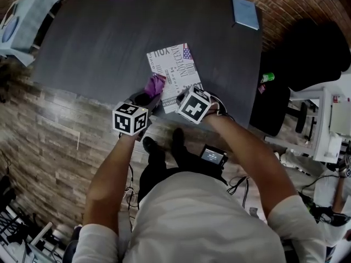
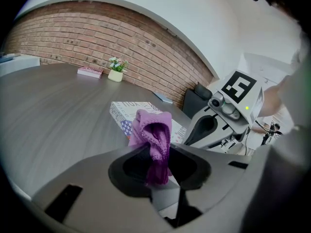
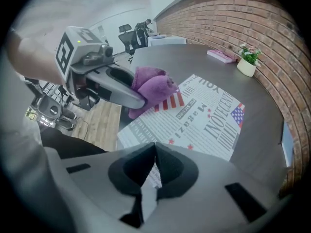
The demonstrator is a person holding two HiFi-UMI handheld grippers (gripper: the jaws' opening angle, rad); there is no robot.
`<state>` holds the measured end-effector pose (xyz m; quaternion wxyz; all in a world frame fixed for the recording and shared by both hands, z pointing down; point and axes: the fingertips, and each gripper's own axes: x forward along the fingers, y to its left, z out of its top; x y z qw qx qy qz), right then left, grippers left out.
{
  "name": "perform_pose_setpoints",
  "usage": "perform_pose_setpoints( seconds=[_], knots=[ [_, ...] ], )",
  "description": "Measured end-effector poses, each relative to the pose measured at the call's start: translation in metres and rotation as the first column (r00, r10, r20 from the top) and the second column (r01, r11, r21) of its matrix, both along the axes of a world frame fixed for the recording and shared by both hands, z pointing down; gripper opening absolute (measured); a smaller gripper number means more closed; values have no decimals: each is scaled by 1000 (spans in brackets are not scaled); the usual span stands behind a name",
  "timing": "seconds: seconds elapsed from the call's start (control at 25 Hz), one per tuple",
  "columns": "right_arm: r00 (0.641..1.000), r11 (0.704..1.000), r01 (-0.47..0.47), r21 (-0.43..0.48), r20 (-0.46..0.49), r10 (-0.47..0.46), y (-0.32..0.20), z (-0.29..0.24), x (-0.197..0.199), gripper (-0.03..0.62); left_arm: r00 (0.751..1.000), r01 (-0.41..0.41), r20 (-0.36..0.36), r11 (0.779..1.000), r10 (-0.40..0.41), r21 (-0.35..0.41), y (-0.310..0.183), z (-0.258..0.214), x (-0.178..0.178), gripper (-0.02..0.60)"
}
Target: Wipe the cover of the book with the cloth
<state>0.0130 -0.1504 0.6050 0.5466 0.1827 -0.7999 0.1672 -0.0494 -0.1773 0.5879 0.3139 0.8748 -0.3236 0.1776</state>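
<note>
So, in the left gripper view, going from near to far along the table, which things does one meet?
purple cloth → printed book → potted plant

Reaches both arms forward from bent elbows, left forearm (image 1: 107, 179) and right forearm (image 1: 247, 152) bare, to the near edge of the table (image 1: 109, 48). Holds the left gripper (image 2: 158, 152) at a shallow downward slant, jaws part-closed and pinching a bunched cloth (image 2: 154, 130) that sticks up past the tips. Points the right gripper (image 3: 154, 147) steeply down just beside it on the right, jaws pressed together, nothing between them. Sets the two marker cubes side by side, close but not touching.
</note>
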Motion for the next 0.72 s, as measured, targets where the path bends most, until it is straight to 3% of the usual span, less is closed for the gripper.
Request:
perform_pose_setpoints(
  seconds=[0.72],
  knots=[
    [998,998,59,12,3,-59,2,0,1,17,1000,10,1,1000,-10,-11,42,-2,12,103]
  ],
)
